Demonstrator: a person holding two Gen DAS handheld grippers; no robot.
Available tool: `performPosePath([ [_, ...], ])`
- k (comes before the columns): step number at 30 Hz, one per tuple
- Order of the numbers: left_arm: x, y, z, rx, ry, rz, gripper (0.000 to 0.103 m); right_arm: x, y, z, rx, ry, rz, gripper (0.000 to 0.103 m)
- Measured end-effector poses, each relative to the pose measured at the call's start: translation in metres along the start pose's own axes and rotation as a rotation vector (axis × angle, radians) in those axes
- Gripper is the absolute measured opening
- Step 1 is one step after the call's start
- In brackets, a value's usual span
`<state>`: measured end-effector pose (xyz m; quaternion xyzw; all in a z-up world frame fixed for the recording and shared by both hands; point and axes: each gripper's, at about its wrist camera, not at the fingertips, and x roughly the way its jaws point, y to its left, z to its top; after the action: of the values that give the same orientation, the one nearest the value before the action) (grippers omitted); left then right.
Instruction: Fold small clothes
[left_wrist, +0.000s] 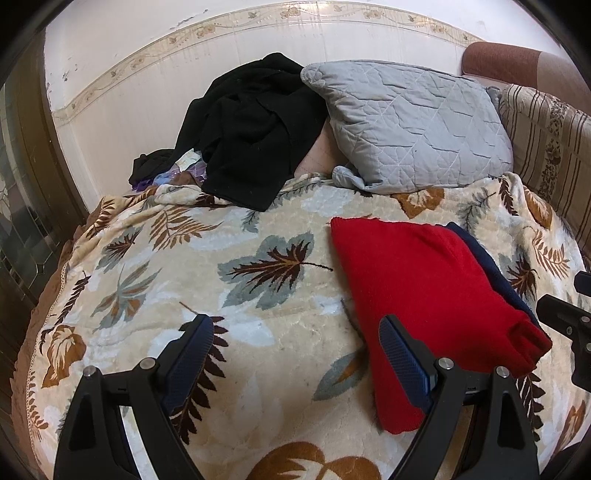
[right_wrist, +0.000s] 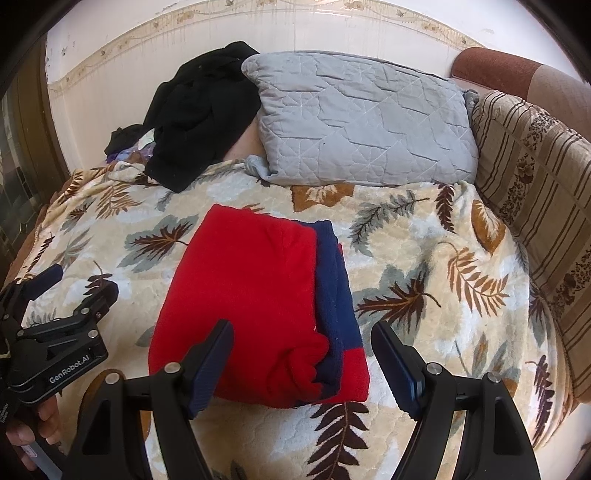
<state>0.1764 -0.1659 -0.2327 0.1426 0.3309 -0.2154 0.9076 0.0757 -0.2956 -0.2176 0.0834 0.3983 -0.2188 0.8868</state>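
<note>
A folded red and navy garment (right_wrist: 255, 306) lies flat on the leaf-patterned blanket (right_wrist: 424, 277); it also shows in the left wrist view (left_wrist: 424, 295), right of centre. My right gripper (right_wrist: 301, 341) is open and empty, hovering just above the garment's near edge, with its fingers either side of the navy strip. My left gripper (left_wrist: 297, 334) is open and empty over bare blanket (left_wrist: 184, 258) to the left of the garment, its right finger close to the garment's left edge. The left gripper also shows in the right wrist view (right_wrist: 70, 284) at the far left.
A pile of black clothes (left_wrist: 251, 136) lies at the back by the wall. A grey quilted pillow (left_wrist: 413, 129) leans beside it. A striped sofa arm (right_wrist: 535, 192) borders the right side. A dark wooden frame (left_wrist: 29, 184) stands at the left.
</note>
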Motion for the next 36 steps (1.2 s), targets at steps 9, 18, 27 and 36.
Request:
performPosePath([
  [9,0.005,0.001,0.001,-0.005,0.009,0.008,0.091,0.009,0.006,0.006,-0.017,0.003,0.012,0.080],
  [18,0.016,0.001,0.003,-0.010,0.025,0.021,0.091,0.022,0.008,0.011,-0.027,0.008,0.017,0.080],
  [27,0.028,-0.002,0.005,-0.009,0.044,0.035,0.091,0.039,0.007,0.014,-0.041,0.027,0.009,0.080],
  [36,0.043,0.000,0.007,-0.031,0.080,0.039,0.091,0.045,0.007,0.019,-0.057,0.020,-0.006,0.080],
])
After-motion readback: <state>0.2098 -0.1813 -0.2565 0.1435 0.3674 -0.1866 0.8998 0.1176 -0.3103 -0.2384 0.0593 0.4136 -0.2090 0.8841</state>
